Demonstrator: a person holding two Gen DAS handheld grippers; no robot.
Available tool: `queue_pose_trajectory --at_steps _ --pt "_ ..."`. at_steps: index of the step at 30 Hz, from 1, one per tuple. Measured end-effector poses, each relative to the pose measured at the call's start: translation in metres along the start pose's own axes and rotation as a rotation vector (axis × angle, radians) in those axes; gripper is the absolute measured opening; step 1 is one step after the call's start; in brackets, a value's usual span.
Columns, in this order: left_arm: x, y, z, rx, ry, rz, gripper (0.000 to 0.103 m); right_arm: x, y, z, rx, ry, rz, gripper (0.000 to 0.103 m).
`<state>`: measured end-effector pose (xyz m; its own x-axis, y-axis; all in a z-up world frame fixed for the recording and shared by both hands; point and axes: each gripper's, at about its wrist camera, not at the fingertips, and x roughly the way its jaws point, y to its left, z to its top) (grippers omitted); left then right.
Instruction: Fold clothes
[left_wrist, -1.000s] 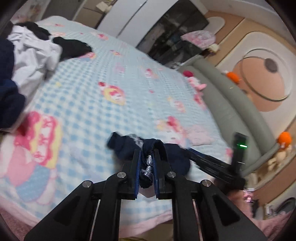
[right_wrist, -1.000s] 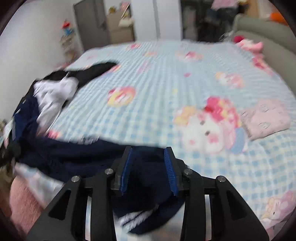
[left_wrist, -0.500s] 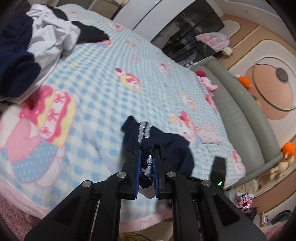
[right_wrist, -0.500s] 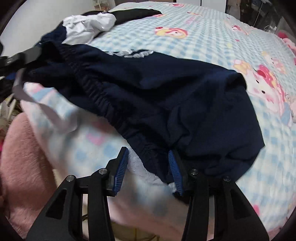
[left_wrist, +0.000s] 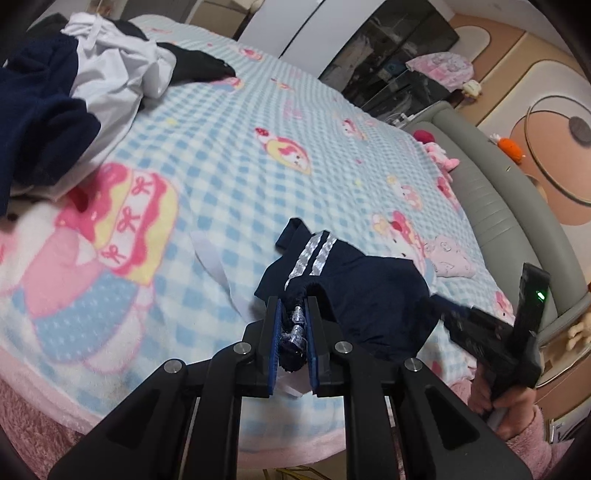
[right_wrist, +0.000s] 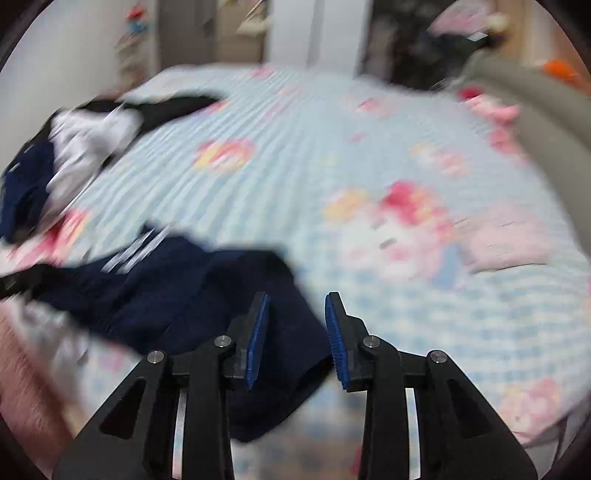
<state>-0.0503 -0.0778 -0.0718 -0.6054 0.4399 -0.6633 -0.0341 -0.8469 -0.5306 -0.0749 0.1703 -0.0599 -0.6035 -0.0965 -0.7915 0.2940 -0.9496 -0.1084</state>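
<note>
A pair of navy shorts (left_wrist: 362, 288) with white side stripes lies near the front edge of the bed. My left gripper (left_wrist: 293, 306) is shut on the gathered waistband at the garment's near left end. My right gripper (right_wrist: 295, 306) is open, its jaws above the right part of the shorts (right_wrist: 177, 291), gripping nothing; it also shows in the left wrist view (left_wrist: 491, 332) at the garment's right edge. The right wrist view is motion-blurred.
A blue checked blanket (left_wrist: 229, 155) with pink cartoon prints covers the bed. A heap of navy, white and black clothes (left_wrist: 74, 96) lies at the far left. A small folded pink item (left_wrist: 448, 254) lies at the right, by the grey padded bed frame (left_wrist: 498, 192).
My right gripper has lifted and pulled back from the shorts' hem, still open. My left gripper keeps its hold and the shorts have spread a little flatter on the blanket.
</note>
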Motion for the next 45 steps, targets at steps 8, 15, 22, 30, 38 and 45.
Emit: queue_pose_trajectory --at_steps 8,15,22,30,38,45 --pt "0.016 0.010 -0.004 0.011 0.064 0.051 0.039 0.039 0.040 -0.021 -0.123 0.131 0.125 0.056" --pt "0.030 0.016 -0.024 0.054 0.106 0.122 0.026 0.040 0.023 -0.004 -0.008 0.033 0.063 0.016" --pt "-0.012 -0.042 0.013 0.193 -0.054 0.060 0.013 -0.019 0.004 0.030 -0.016 -0.132 -0.002 0.013" --pt "-0.112 -0.120 0.083 0.339 -0.347 0.040 0.013 -0.131 -0.044 0.101 0.035 -0.384 -0.057 0.012" --pt "-0.100 -0.107 0.062 0.317 -0.335 0.174 0.014 -0.100 -0.042 0.064 0.028 -0.243 -0.140 0.016" --pt "-0.044 -0.059 0.040 0.213 -0.101 0.212 0.018 -0.082 -0.052 0.030 0.146 -0.127 -0.073 0.032"
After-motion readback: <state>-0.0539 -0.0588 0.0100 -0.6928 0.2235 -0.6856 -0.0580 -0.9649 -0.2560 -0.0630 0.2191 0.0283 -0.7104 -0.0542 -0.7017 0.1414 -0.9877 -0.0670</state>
